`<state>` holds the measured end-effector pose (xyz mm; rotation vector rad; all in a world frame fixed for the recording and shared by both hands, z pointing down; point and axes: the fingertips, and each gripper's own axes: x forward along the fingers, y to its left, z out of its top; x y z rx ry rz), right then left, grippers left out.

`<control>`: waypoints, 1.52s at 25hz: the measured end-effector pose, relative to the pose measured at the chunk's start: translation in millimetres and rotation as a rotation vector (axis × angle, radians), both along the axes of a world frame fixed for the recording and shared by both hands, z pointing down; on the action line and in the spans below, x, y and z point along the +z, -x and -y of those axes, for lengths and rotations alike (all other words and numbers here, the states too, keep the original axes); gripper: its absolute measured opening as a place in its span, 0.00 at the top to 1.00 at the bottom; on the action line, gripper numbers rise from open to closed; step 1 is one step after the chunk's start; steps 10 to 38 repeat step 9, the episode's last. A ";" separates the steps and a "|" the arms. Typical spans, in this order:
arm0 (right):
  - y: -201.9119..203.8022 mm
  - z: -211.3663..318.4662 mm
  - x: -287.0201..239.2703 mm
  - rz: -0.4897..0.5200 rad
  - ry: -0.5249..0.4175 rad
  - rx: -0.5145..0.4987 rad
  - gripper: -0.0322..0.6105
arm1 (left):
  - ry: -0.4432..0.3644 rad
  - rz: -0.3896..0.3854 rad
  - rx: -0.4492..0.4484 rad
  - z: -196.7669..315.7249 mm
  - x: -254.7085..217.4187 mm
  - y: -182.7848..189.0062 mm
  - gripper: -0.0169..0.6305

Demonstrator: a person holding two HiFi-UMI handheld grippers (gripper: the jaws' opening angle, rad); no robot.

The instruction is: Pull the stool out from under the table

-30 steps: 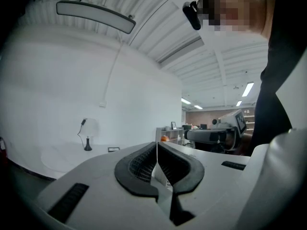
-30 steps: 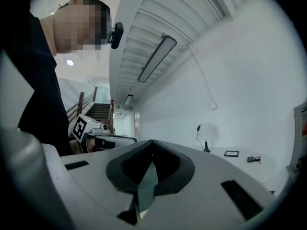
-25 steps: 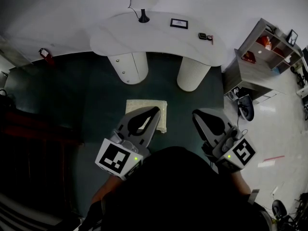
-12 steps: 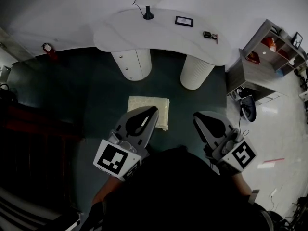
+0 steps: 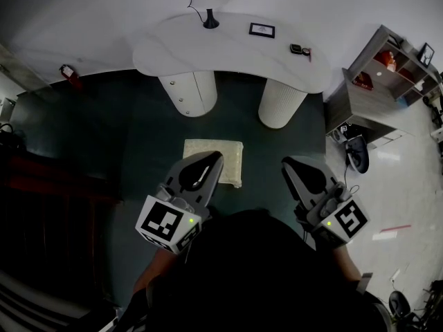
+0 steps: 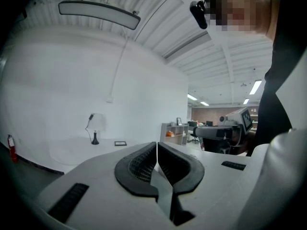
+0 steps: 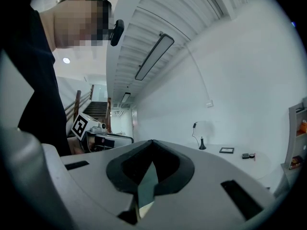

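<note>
One stool (image 5: pixel 208 148), a pale square seat, is seen on the dark floor (image 5: pixel 142 140). It stands clear of the table (image 5: pixel 228 50), in front of the gap between the table's two white round pedestals (image 5: pixel 188 92) and nearer to the person than either.

Two grippers are held low in front of the person's body. The left gripper (image 5: pixel 216 156) is closed with nothing between its jaws, and its tip overlaps the stool's near edge in the head view; whether it touches the seat cannot be told. The right gripper (image 5: pixel 287 163) is likewise closed and empty, and is held over bare floor to the right of the stool.

On the single curved white tabletop three things are counted: one black lamp (image 5: pixel 208 23) with a cable running up the wall, one small picture frame (image 5: pixel 261 30) and one small dark object (image 5: pixel 297 49) near the right end.

One grey shelf unit (image 5: pixel 377 75) with open compartments is placed to the right of the table, on a pale glossy floor (image 5: pixel 408 178). One red fire extinguisher (image 5: pixel 67 71) is seen at the left, by the white wall (image 5: pixel 104 19).
</note>
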<state>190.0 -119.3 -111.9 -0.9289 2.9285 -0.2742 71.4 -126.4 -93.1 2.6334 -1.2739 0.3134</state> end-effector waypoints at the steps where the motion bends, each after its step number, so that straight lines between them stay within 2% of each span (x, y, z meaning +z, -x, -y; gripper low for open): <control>1: -0.5 -0.3 2.2 0.000 0.003 0.001 0.92 | 0.002 0.002 0.001 0.1 1.4 -1.0 0.94; 38: -6.1 2.2 8.3 -0.001 0.024 0.018 0.92 | 0.016 -0.013 0.014 -2.9 2.3 -10.4 0.94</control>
